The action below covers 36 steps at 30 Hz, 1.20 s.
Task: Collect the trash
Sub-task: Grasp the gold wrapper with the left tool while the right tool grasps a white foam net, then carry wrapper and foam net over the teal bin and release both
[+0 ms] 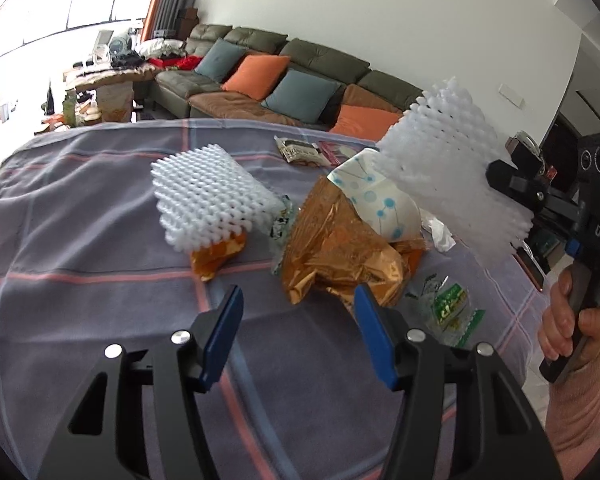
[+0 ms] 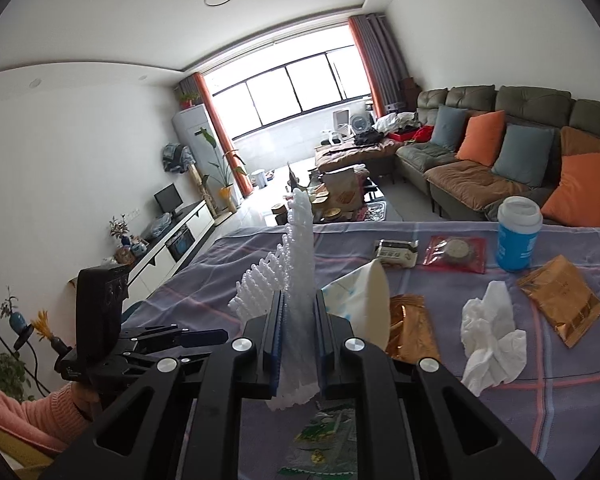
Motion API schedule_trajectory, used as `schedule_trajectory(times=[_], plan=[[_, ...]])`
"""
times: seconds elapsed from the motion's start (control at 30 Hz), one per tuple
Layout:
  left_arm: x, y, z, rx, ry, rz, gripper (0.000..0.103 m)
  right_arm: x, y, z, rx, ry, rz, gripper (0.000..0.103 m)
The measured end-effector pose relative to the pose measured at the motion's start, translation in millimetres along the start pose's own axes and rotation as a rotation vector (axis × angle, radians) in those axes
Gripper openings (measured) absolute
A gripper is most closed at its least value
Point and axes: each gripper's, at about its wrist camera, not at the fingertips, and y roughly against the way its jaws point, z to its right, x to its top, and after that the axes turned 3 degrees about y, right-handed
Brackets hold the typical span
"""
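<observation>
On the plaid cloth (image 1: 80, 240) lies a heap of trash. A crumpled gold foil wrapper (image 1: 340, 256) sits just ahead of my left gripper (image 1: 298, 332); its lower edge reaches between the blue pads, which stand apart and do not press on it. A paper cup with blue dots (image 1: 384, 200) leans on the foil. My right gripper (image 2: 298, 300) is shut on a white foam net sleeve (image 2: 296, 264), held up above the table; in the left wrist view that foam net (image 1: 440, 152) hangs at the right. A second foam net (image 1: 208, 200) rests on an orange wrapper (image 1: 220, 256).
A crumpled tissue (image 2: 492, 336), a gold packet (image 2: 560, 300), a red packet (image 2: 456, 254), a black-and-white packet (image 2: 396, 254) and a blue lidded cup (image 2: 518, 240) lie farther out. A green wrapper (image 2: 324, 440) is under the right gripper. A sofa (image 1: 300, 64) stands behind.
</observation>
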Motion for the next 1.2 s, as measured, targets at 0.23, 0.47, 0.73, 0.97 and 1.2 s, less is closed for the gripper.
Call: schedule_trajectory(times=[0.23,0.47,0.73,0.97,1.2], plan=[[12.7,-34.3,-9.1,-0.051,0.081,-0.111,0.026,-5.7,-5.7,6.5,0.005,-0.029,-0.011,0.014],[3.1,-26.6,-8.7,-0.079,0.101,-0.08,0.011,-4.0,-8.7,5.3,0.021,-0.033,-0.005,0.014],[-13.3,10.2,-15.1,-0.062,0.118,-0.019,0.009,-0.1,-17.9,-7.0,0.057,-0.03,0.009,0.014],[-29.4,57.0,-39.4,-0.006,0.175,0.055,0.009,4.3,-40.9,-33.2,0.116,-0.021,-0.013,0.014],[-49.5,102.6,-63.0,0.075,0.243,0.125,0.009,5.7,-76.5,-67.0,0.183,0.011,-0.066,0.014]])
